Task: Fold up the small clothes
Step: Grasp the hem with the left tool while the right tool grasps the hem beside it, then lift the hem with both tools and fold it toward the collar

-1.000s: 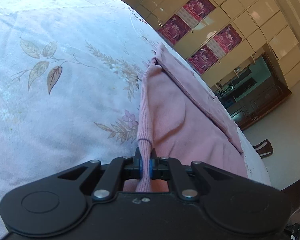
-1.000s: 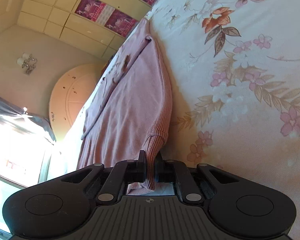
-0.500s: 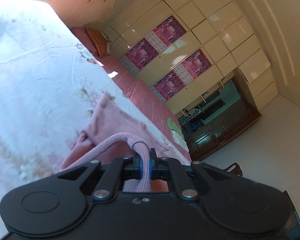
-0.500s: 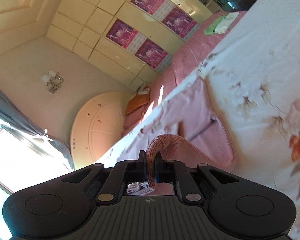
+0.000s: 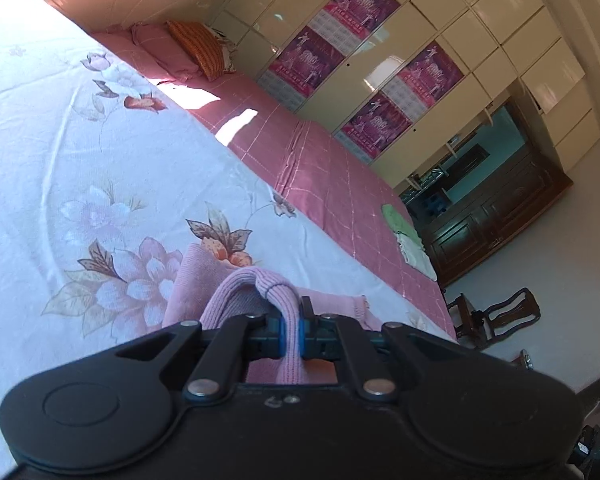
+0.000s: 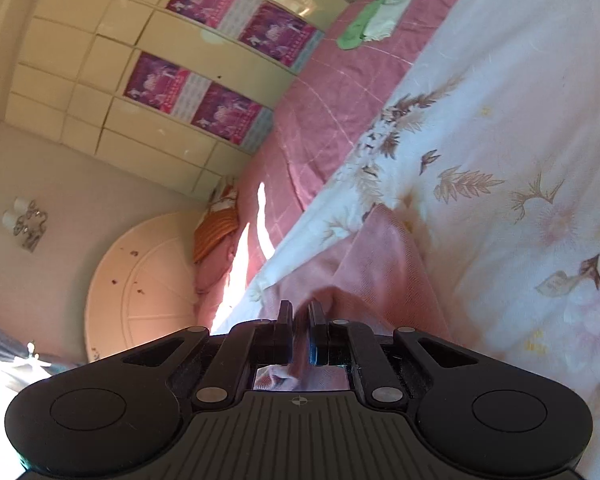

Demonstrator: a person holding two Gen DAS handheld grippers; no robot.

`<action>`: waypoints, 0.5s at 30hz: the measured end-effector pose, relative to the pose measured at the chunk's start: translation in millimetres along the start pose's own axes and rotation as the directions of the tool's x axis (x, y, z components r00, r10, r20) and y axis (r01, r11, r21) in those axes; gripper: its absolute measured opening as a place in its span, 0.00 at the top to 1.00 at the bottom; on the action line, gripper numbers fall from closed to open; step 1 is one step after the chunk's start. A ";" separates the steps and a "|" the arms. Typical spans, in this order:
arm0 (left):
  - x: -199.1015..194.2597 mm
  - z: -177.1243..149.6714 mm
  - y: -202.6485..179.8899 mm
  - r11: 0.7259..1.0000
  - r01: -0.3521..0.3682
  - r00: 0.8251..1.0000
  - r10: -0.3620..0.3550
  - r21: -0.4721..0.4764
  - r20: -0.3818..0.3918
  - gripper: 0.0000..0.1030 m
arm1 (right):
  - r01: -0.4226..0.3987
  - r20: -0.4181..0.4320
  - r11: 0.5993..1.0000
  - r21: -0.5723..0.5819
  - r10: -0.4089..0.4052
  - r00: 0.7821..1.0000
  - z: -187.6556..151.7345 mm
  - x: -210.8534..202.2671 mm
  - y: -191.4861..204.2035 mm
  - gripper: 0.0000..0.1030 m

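Note:
A small pink knitted garment (image 5: 195,284) lies on the white floral bedsheet (image 5: 59,168). Its ribbed edge arches up into my left gripper (image 5: 289,326), which is shut on it between blue pads. In the right wrist view the same pink garment (image 6: 384,264) runs from the sheet (image 6: 520,140) into my right gripper (image 6: 300,324), also shut on a pinch of the knit. Most of the garment is bunched close under both grippers and hidden by their black bodies.
A pink checked bedspread (image 5: 320,168) lies beyond the floral sheet, with a green and white folded cloth (image 5: 404,232) near its end and an orange pillow (image 5: 197,50) by the headboard (image 6: 139,280). Cream wardrobes with purple posters (image 5: 364,68) line the far wall.
Both grippers have swept forward across the bed carrying the garment's edge. The garment, stretched out long before, is now doubled over and short in front of them. The far bedspread and wardrobes have come into view.

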State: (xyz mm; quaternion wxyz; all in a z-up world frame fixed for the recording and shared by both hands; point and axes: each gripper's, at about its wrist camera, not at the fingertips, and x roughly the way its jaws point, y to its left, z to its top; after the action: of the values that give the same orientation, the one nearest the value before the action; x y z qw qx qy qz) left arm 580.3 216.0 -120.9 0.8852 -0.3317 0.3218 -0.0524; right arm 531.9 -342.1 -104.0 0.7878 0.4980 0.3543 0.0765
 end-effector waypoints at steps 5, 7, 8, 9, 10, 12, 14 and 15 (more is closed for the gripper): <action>3.2 5.1 -6.9 0.991 -0.049 0.998 0.044 0.124 0.044 0.79 | 0.024 0.091 0.999 -0.021 -0.022 0.996 15.9 3.9 -15.8 0.93; -1.9 7.4 -14.6 0.981 -0.045 0.998 0.036 0.187 0.054 0.67 | 0.033 0.080 0.990 -0.139 -0.022 0.997 15.5 0.5 -4.3 0.93; -4.5 6.2 -18.0 0.975 -0.052 0.997 0.039 0.217 0.064 0.52 | 0.049 0.065 0.975 -0.218 -0.035 0.997 11.8 1.7 4.8 0.93; -7.5 6.1 -22.3 0.964 -0.086 0.993 0.064 0.251 0.097 0.41 | 0.066 0.049 0.954 -0.293 -0.054 0.997 6.8 4.3 13.8 0.93; -11.3 5.3 -24.1 0.954 -0.120 0.987 0.085 0.276 0.135 0.31 | 0.080 0.031 0.930 -0.358 -0.074 0.997 2.3 9.7 21.6 0.92; -23.8 6.2 -24.2 0.950 -0.117 0.984 0.072 0.288 0.163 0.31 | 0.109 0.016 0.890 -0.442 -0.114 0.993 -5.9 20.1 32.0 0.88; -28.7 8.7 -20.2 0.948 -0.089 0.989 0.048 0.306 0.138 0.34 | 0.118 0.027 0.870 -0.479 -0.120 0.992 -13.7 27.4 36.0 0.55; -28.4 10.0 -19.3 0.943 -0.089 0.991 0.052 0.322 0.122 0.34 | 0.124 0.038 0.862 -0.492 -0.121 0.992 -16.8 29.8 36.9 0.53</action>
State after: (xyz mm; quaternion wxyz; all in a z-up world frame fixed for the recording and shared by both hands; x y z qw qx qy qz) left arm 566.3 215.3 -88.1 0.9459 -0.1713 0.2702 -0.0547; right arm 551.8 -297.6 -91.6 0.8931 0.2570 0.3516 0.1128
